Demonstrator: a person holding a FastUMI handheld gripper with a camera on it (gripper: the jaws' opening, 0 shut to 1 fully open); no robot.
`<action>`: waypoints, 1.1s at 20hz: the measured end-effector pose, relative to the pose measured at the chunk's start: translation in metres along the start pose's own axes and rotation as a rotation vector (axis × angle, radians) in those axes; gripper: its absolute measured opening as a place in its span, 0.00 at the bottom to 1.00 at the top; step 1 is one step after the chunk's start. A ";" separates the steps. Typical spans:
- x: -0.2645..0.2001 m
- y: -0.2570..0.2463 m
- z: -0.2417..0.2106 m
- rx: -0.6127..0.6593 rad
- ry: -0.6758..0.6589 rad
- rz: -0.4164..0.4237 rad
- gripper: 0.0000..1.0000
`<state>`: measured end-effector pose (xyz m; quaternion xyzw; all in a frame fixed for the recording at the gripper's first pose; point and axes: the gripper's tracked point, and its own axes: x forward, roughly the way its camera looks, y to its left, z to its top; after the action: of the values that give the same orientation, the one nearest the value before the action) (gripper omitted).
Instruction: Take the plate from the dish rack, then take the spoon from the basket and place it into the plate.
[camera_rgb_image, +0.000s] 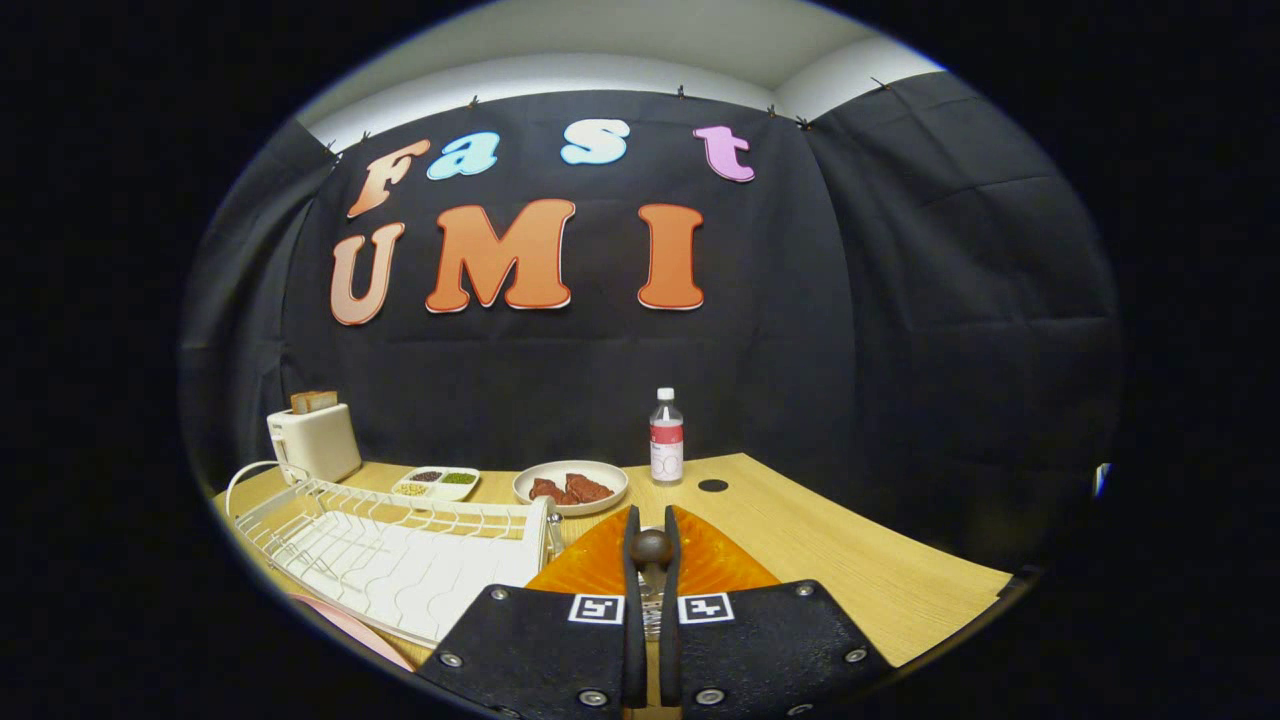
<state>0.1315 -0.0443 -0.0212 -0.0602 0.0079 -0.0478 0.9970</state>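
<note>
While the gripper (651, 548) hung over the orange plate (590, 575) on the wooden table (850, 560), we judged the work to be in its last step: the plate lay flat on the table just beside the white dish rack (390, 560), clear of it, and the spoon (651, 547) was already up in the fingers. The fingers stood nearly closed, with a narrow gap, and both pressed on the spoon's dark rounded end, which showed between their tips; a paler length of the spoon ran back down the slot toward the gripper body. We could not make out which end of the spoon that knob was. The basket we could not pick out with certainty. Beyond the plate stood a white bowl (570, 487) of reddish pieces, a small divided dish (436, 482), a bottle (666, 437) and a toaster (313, 440), all well apart from the fingers. The next move, as we read it, called for lowering the spoon onto the plate and opening the fingers, keeping over the plate's middle so the spoon would not slide off the rim.
</note>
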 end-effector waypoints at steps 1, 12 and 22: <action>-0.003 0.000 0.004 -0.005 -0.007 -0.002 0.05; -0.085 0.043 0.061 -0.029 -0.095 0.081 0.05; -0.170 0.127 0.032 0.002 -0.053 0.245 0.05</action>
<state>-0.0250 0.1011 -0.0029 -0.0589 -0.0110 0.0760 0.9953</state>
